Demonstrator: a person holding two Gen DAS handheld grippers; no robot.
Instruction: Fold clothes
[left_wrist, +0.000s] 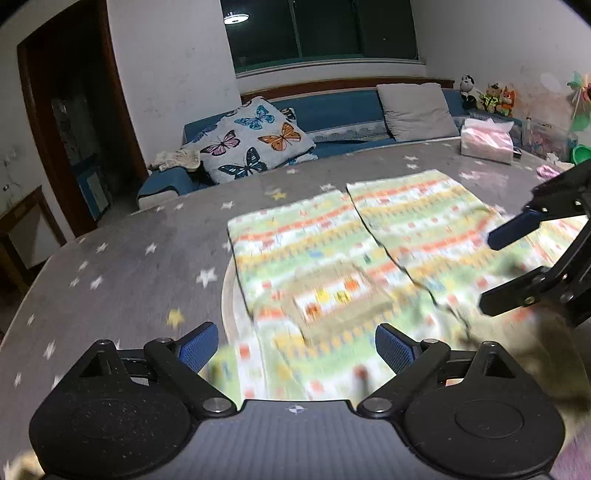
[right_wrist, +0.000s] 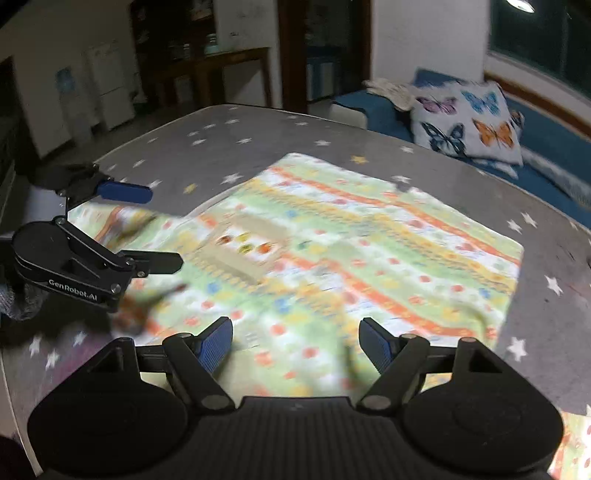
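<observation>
Left wrist view: the left gripper (left_wrist: 295, 349) has its jaws spread wide with nothing between them, hovering over the striped shorts (left_wrist: 332, 258) lying flat on the grey star-print table cover (left_wrist: 129, 266). The right gripper (left_wrist: 491, 273) pokes in from the right, also wide open and empty. A pink tissue pack (left_wrist: 487, 144) sits at the far edge. Right wrist view: same shorts (right_wrist: 369, 258) spread out flat, right gripper (right_wrist: 296, 345) gaping above the near edge, left gripper (right_wrist: 166, 229) open at the left side, butterfly pillow (right_wrist: 467, 123) on the blue sofa (right_wrist: 546, 147) behind.

Beyond me I see a star-patterned grey table (left_wrist: 122, 266); a butterfly pillow (left_wrist: 251, 138) on the blue sofa (left_wrist: 332, 110); a tissue pack (left_wrist: 487, 142).
</observation>
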